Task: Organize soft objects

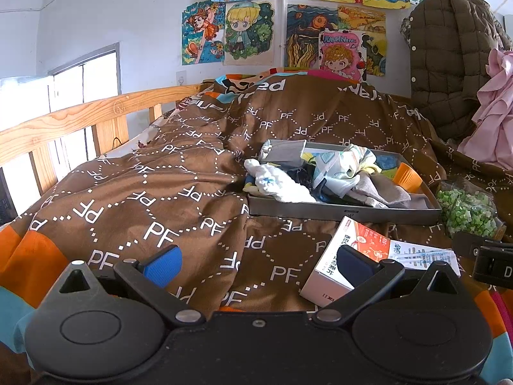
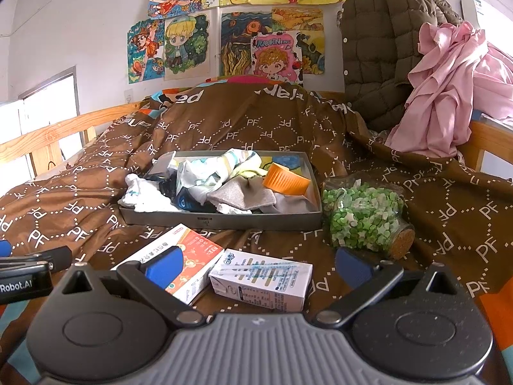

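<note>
Trouble looms if either empty, spread tongs, left tongs (image 1: 256, 264) or right tongs (image 2: 256, 264), snags the orange cup (image 2: 286, 182) or jar (image 2: 364, 216) while picking rags from the tray (image 2: 221, 219).

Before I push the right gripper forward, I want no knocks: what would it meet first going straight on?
Probably the white carton lying on the brown quilt between the open right gripper's fingers; the grey tray lies beyond. Depth is unclear.

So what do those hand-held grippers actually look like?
Each is a matte black tool with two round discs, metal pivot pins and hinged black links ending in blue pads. The left hand-held gripper has a smooth black centre plate; the right hand-held gripper has a ribbed grey one.
</note>
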`<state>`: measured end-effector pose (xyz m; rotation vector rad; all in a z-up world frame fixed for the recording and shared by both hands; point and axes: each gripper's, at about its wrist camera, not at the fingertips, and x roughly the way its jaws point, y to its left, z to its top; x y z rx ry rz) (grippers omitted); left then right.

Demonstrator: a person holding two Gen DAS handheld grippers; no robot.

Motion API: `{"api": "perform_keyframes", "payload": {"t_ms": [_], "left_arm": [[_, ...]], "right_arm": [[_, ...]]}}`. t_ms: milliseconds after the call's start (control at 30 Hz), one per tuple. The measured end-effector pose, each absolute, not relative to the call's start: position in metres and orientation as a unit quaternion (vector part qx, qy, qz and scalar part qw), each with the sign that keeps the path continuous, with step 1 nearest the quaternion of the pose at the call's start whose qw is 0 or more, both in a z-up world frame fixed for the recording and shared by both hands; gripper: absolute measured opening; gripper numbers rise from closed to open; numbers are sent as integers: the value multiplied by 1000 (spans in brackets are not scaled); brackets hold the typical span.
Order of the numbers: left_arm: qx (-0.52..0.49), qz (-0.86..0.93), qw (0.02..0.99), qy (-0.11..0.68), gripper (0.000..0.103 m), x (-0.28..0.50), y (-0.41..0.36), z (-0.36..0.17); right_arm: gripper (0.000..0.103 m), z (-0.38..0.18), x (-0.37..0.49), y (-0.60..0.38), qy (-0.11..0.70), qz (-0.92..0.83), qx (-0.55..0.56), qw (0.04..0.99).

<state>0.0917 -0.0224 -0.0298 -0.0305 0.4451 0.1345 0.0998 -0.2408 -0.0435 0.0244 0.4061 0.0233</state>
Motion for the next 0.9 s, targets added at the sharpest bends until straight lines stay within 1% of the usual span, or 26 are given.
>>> {"api": "perform_keyframes", "payload": {"t_ms": [900], "left_arm": [[-15, 66, 973, 222, 102, 91, -21, -30]], "right_arm": [[103, -44, 99, -240, 203, 13, 13, 979]]}}
